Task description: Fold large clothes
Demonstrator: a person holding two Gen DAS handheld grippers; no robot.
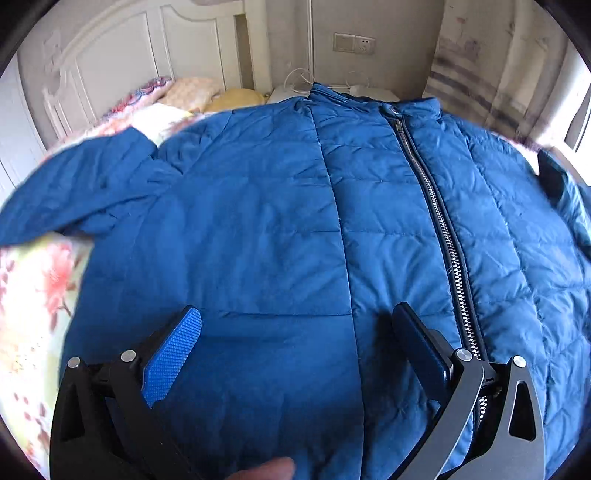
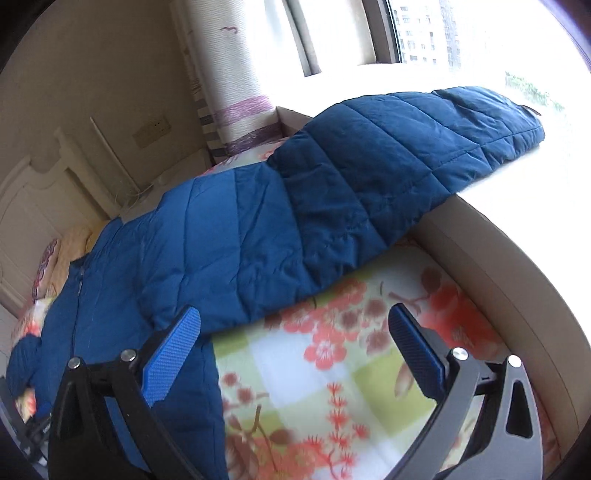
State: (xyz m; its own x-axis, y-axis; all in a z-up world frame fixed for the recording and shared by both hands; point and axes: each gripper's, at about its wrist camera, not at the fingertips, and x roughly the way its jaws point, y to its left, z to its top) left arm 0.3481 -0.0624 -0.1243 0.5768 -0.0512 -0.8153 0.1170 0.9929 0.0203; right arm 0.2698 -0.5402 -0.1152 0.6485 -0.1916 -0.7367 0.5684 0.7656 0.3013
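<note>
A blue quilted jacket (image 1: 280, 221) lies front-up on the bed, its metal zipper (image 1: 439, 221) closed and its collar toward the headboard. One sleeve (image 1: 85, 184) spreads out to the left. My left gripper (image 1: 295, 332) hovers open over the jacket's lower front, just left of the zipper, holding nothing. In the right wrist view the other sleeve (image 2: 388, 170) stretches from the jacket (image 2: 166, 251) out onto the windowsill. My right gripper (image 2: 295, 332) is open above the floral sheet, below that sleeve, its left finger over the jacket's side edge.
A floral bedsheet (image 2: 332, 369) covers the bed. Pillows (image 1: 207, 94) and a white headboard (image 1: 110, 55) lie beyond the collar. A curtain (image 2: 240, 74) and bright window (image 2: 443, 33) stand at the right, with a beige ledge (image 2: 498, 277) beside the bed. A fingertip (image 1: 266, 470) shows at the bottom.
</note>
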